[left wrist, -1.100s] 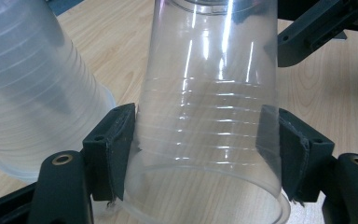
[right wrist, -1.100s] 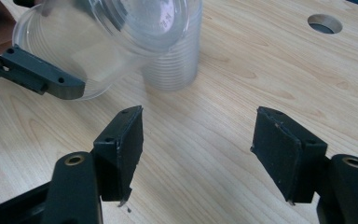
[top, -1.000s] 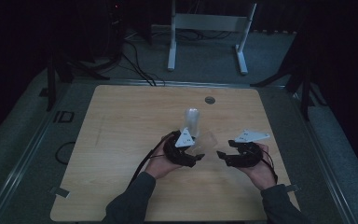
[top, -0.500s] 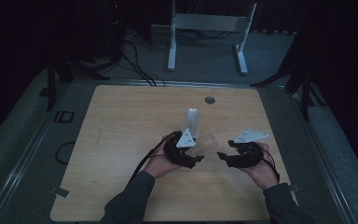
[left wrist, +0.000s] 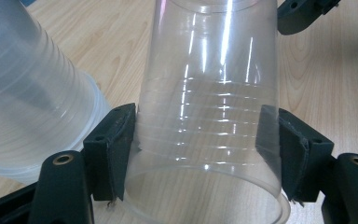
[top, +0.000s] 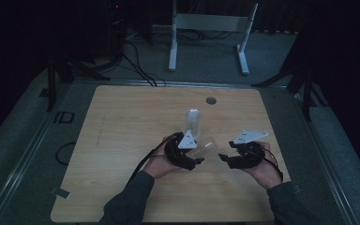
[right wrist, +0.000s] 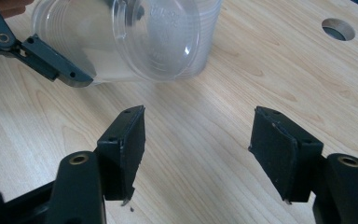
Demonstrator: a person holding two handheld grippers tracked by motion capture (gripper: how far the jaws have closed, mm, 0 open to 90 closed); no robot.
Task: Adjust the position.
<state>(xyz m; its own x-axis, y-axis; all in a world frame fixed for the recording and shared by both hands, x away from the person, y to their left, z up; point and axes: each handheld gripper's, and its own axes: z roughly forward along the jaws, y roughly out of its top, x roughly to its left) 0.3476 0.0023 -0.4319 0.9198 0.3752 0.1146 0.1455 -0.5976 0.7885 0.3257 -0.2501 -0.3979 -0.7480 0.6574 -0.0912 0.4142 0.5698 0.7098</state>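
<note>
- Nearest in the high view: two dark sleeves entering from the bottom edge, each hand wrapped around a black gripper low on the wooden table point(top: 122, 122).
- Left gripper point(top: 187, 156) just left of centre, grey three-cornered plate on top, black cable trailing back along the forearm.
- In the left gripper view, both black pads point(left wrist: 114, 144) pressed against the ribbed wall of a clear plastic cup point(left wrist: 209, 116) – clamped on it near the rim, the cup's open mouth toward the camera and its base pointing away.
- Same cup in the high view point(top: 207, 147), tipped over sideways and pointing toward the right gripper, just past the left jaws.
- Right gripper point(top: 228, 159) close beside it to the right, apart from the cup, grey plate on top.
- In the right gripper view, jaws spread wide with bare wood between the pads point(right wrist: 123, 140) – nothing held; the tilted cup point(right wrist: 154, 37) faces this camera base-first, one jaw of the other gripper against its side.
- Just behind the held cup, a stack of clear cups point(top: 193, 123) standing on the table, seen as nested rims at the left of the left gripper view point(left wrist: 32, 93); whether touching the held cup, unclear.
- Farther back, a round grey cable hole point(top: 210, 100) near the table's far edge, also at the upper right in the right gripper view point(right wrist: 338, 29).
- Beyond the table, dark floor with cables and a white metal stand point(top: 209, 28).
</note>
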